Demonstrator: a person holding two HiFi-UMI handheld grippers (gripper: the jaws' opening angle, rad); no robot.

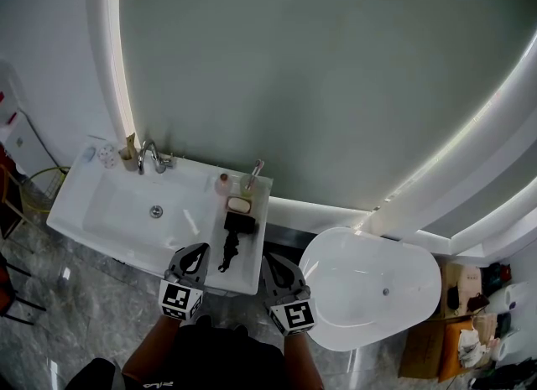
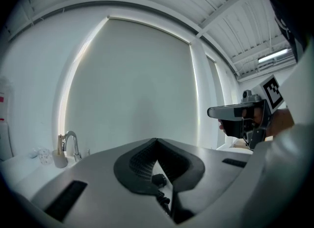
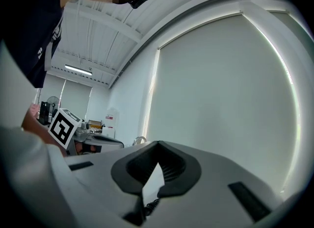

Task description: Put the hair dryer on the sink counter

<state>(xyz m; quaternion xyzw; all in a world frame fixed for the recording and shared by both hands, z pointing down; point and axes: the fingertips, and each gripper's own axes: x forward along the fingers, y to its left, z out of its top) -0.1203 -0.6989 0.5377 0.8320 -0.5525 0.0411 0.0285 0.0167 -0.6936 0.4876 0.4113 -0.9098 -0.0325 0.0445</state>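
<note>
The black hair dryer (image 1: 239,223) lies on the white sink counter (image 1: 252,275) to the right of the basin, and its black coiled cord (image 1: 228,252) trails toward the front edge. My left gripper (image 1: 199,252) hovers at the counter's front, left of the cord, with its jaws shut and empty. My right gripper (image 1: 273,260) hangs just past the counter's right front corner, also shut on nothing. In the left gripper view the jaw tips (image 2: 157,139) meet, with a bit of cord showing below them. The right gripper view shows its tips (image 3: 158,143) closed as well.
A basin (image 1: 126,212) with a chrome faucet (image 1: 149,158) fills the counter's left side. A soap dish (image 1: 239,205) and a cup with a toothbrush (image 1: 250,183) stand behind the dryer. A white bathtub (image 1: 369,288) sits to the right, with boxes (image 1: 457,330) beyond it.
</note>
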